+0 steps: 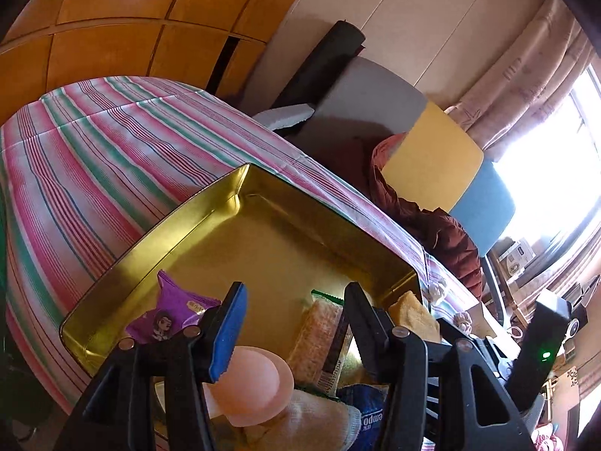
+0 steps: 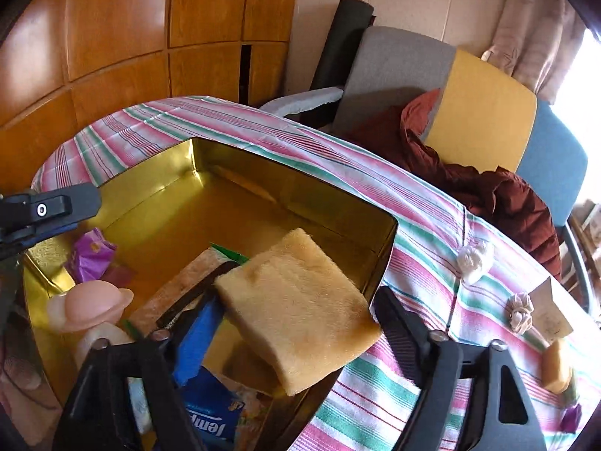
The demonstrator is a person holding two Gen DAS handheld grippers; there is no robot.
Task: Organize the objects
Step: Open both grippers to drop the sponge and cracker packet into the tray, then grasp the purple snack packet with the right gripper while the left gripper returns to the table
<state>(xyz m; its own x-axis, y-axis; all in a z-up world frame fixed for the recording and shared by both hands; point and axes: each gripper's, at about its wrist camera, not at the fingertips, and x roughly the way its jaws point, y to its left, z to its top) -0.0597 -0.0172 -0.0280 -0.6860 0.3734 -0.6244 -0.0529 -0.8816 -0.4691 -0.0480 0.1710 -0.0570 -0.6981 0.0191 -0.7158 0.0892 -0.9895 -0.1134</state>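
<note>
Gold-lined tin (image 2: 195,158) sits open on the striped tablecloth (image 2: 413,225), and most of the loose objects already lie in it. A tan sponge-like block (image 2: 296,308) rests tilted across the tin's wall at about 3 o'clock of the tin, half inside and half hanging over the cloth. It lies between the fingers of the right gripper (image 2: 296,323), whose jaws stand wide; the blue pad (image 2: 199,334) of one finger sits just beside the block's 9 o'clock edge, and the other black finger is near its 3 o'clock corner (whether either truly touches the block I cannot tell).

Under the block lies a cracker packet (image 2: 180,289) with a green end, and a blue tissue pack (image 2: 214,409) shows at 6 o'clock. A purple wrapper (image 2: 94,255) lies at the tin's 9 o'clock side. A pink round toy piece (image 2: 94,300) sits near it.

In the left wrist view the left gripper (image 1: 296,327) hangs over the tin's near part with its jaws partly apart, the blue pad (image 1: 229,334) of one finger just beside the pink piece (image 1: 251,379) at 7 o'clock, with nothing pressed between the pads. The purple wrapper (image 1: 176,312) lies at 9 o'clock of this gripper, the cracker packet (image 1: 319,338) between its fingers.

Out on the cloth, at 3 to 4 o'clock of the tin, lie a white knotted lump (image 2: 475,259), a beige one (image 2: 520,312), a paper card (image 2: 552,315) and a small yellow block (image 2: 557,366).
</note>
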